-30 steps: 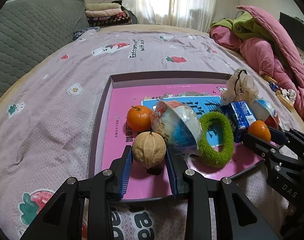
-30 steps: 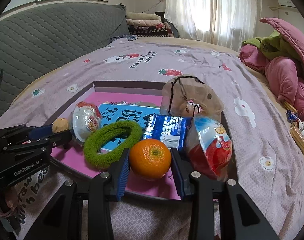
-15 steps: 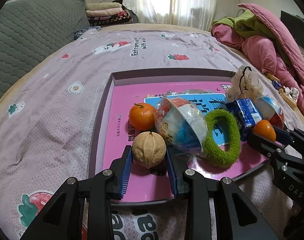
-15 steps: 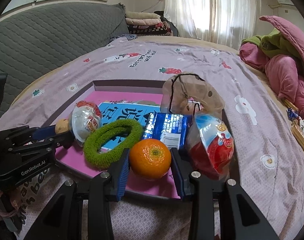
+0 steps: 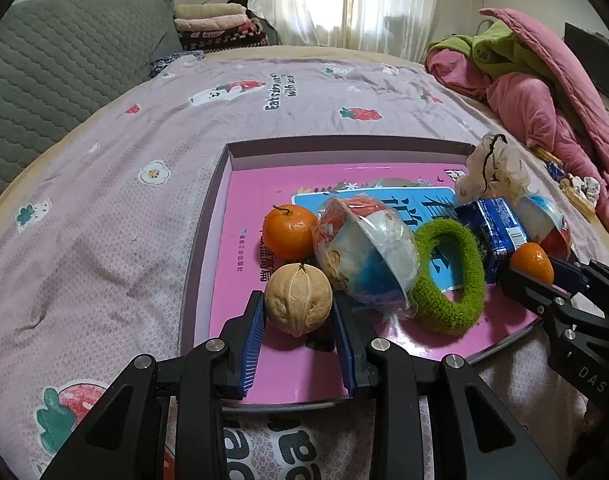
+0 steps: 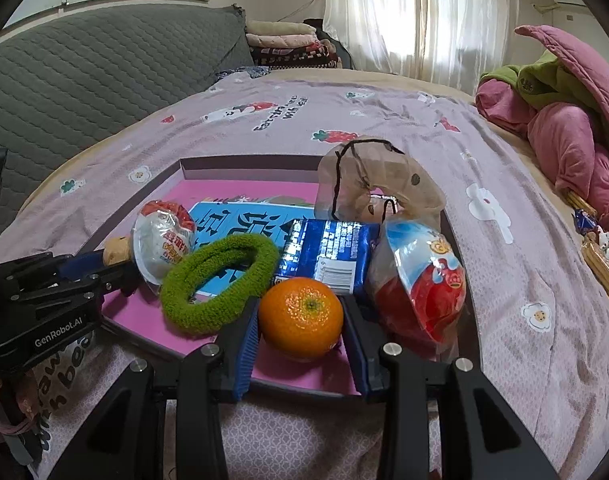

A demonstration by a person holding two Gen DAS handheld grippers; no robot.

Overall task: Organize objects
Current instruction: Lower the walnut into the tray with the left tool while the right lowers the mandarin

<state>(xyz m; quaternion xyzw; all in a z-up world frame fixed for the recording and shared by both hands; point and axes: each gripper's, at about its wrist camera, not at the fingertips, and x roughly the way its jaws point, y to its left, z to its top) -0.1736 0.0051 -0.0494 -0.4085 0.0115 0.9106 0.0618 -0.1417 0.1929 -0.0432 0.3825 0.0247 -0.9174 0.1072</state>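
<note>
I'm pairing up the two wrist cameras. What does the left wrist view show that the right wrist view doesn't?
Only the left wrist view shows a second orange behind the walnut in the left gripper. Only the right wrist view shows the brown bag whole and the right gripper clamping its orange up close. Both show the pink tray, green ring and blue packet.

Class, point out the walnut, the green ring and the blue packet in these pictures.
walnut (image 5: 298, 298), left wrist view, middle of its shell.
green ring (image 6: 240, 249), right wrist view, its upper band.
blue packet (image 6: 324, 254), right wrist view, its front face.
</note>
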